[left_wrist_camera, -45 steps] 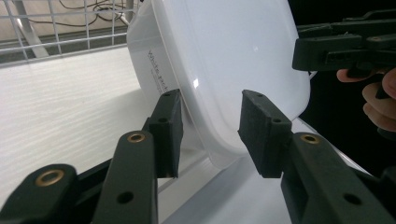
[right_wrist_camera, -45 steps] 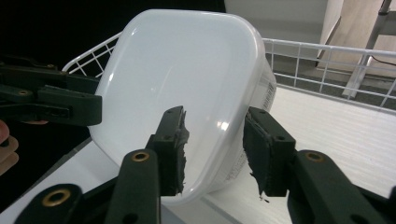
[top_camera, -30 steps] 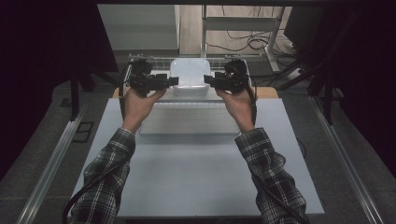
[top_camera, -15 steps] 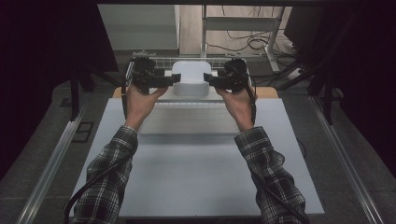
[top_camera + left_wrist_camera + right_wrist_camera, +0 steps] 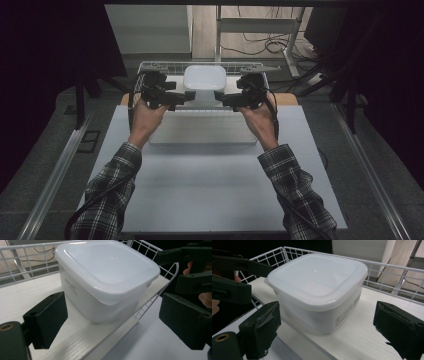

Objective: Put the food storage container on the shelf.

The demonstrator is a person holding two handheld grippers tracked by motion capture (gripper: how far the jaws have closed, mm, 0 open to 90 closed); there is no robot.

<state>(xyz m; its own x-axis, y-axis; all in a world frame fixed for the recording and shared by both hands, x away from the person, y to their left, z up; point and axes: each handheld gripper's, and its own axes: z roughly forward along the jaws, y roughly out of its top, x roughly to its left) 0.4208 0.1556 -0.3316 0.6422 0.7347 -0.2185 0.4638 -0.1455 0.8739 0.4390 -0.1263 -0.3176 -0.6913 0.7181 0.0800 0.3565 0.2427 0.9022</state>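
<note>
While both claws, left and right, have just spread apart beside the tub, nothing grips it. Withdrawing carelessly could knock it off the shelf's near edge.

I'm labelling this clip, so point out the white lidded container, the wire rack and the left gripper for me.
white lidded container (image 5: 317, 282), right gripper view, middle of its lid.
wire rack (image 5: 387, 265), right gripper view, top rail of its back wall.
left gripper (image 5: 187, 96), high view, midway between its fingertips.

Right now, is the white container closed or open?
Closed: the lid sits flat on the white container, its rim covering all visible edges.
</note>
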